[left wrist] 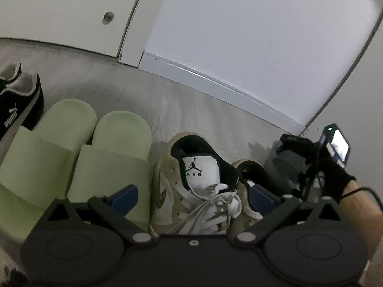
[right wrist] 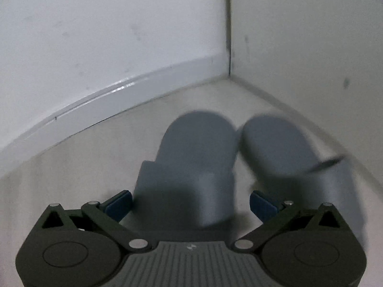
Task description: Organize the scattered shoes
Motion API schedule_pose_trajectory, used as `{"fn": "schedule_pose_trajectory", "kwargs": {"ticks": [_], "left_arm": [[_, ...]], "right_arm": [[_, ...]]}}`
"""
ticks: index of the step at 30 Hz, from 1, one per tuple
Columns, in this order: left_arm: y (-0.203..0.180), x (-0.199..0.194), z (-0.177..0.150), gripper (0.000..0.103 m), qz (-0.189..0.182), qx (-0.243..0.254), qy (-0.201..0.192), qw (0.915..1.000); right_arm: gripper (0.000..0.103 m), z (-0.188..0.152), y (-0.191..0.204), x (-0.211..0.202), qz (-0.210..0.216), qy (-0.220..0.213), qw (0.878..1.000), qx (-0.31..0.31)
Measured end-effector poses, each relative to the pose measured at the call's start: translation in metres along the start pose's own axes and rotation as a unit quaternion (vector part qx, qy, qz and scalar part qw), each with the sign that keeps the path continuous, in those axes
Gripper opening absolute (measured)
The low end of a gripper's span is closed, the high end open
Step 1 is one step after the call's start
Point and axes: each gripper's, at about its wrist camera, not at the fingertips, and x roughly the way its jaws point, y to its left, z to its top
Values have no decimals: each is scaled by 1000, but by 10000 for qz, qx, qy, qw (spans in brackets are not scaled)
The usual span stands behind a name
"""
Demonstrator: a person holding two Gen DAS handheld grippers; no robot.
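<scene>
Right wrist view: the right gripper (right wrist: pixel 190 204) is seen wide open around one grey slide (right wrist: pixel 191 167) in the floor's corner, seemingly just placed; withdrawal is called for, while the open left gripper (left wrist: pixel 191 197) straddles a sneaker (left wrist: pixel 196 191).

The row of shoes filled the near floor: a black sneaker (left wrist: pixel 21 102), two green slides (left wrist: pixel 71 153) side by side, then a white and tan sneaker (left wrist: pixel 196 184) with its mate (left wrist: pixel 249 174) just beside it. Bare floor (left wrist: pixel 153 95) lay open between their heels and the baseboard (left wrist: pixel 215 79). To the right, two grey slides (right wrist: pixel 198 157) sat close in the corner (right wrist: pixel 228 75), with walls hemming them on two sides and free floor only to their left (right wrist: pixel 95 157).
</scene>
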Motion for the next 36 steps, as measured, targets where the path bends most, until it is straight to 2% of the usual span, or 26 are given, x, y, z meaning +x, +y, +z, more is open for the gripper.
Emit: {"fn": "schedule_pose_trajectory", "kwargs": {"ticks": [1, 4, 9, 13, 15, 16, 19, 24, 25, 27, 30, 32, 33, 36], "left_arm": [[1, -1, 0, 101, -6, -18, -9, 10000], [2, -2, 2, 101, -4, -65, -40, 10000], [3, -5, 3, 101, -23, -98, -102, 9999], [-1, -7, 2, 101, 22, 38, -178, 9998], [-3, -8, 1, 101, 30, 92, -210, 9997], [-3, -8, 0, 101, 36, 118, -229, 9997], [-5, -10, 0, 101, 70, 194, -282, 9994], [-8, -10, -2, 101, 154, 318, -374, 9987], [-9, -11, -2, 101, 174, 359, -412, 9984], [-10, -13, -3, 101, 210, 436, -481, 9977], [-10, -19, -4, 101, 237, 516, -576, 9967], [-10, -21, -4, 101, 172, 487, -617, 9968], [-9, -22, -3, 101, 154, 462, -631, 9968], [-7, -24, -2, 101, 128, 386, -664, 9970]], "right_arm": [[103, 0, 0, 5, 50, 88, 9999, -11], [102, -4, -1, 3, 173, -86, 9993, -314], [101, -10, -17, -6, 888, 110, 9893, -1152], [101, -28, -34, -26, 1440, 431, 9699, -1918], [101, -41, -41, -37, 1724, 590, 9559, -2302], [101, -51, -43, -45, 1893, 720, 9445, -2585], [102, -74, -45, -62, 2114, 982, 9254, -2988], [103, -104, -45, -89, 2225, 1212, 9126, -3208], [103, -111, -42, -94, 2293, 1300, 9054, -3329], [103, -120, -36, -109, 2324, 1306, 9001, -3445], [103, -127, -28, -122, 2175, 1073, 9024, -3563], [103, -130, -24, -138, 1920, 619, 9076, -3683], [103, -131, -22, -151, 1735, 209, 9105, -3747], [103, -130, -23, -180, 1831, -274, 9253, -3310]]}}
